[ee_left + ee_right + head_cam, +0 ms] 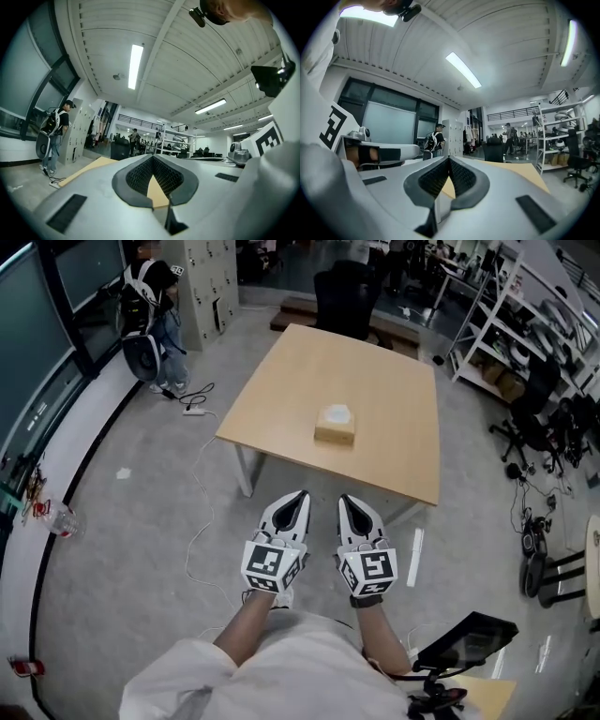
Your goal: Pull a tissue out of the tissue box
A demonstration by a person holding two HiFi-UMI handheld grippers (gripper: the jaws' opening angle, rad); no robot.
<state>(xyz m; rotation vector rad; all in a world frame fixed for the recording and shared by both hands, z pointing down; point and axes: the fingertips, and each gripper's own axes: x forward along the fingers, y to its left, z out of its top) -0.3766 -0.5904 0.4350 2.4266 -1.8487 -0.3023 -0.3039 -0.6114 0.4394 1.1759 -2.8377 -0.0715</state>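
Note:
A tan tissue box point(335, 430) with a white tissue point(336, 413) sticking out of its top stands near the front of the light wooden table point(394, 399). Both grippers are held side by side over the floor, short of the table's near edge. My left gripper point(299, 496) is shut with its tips together and nothing between them. My right gripper point(345, 500) is shut and empty too. In the left gripper view the jaws point(153, 158) meet at a point, with the table's edge point(89, 169) beyond. In the right gripper view the tips point(449, 160) also meet.
A person with a backpack point(155, 310) stands at the far left by lockers, a power strip point(194, 411) and cable on the floor nearby. A black chair point(342, 296) stands behind the table. Shelving point(525, 324) and office chairs point(539, 423) fill the right side.

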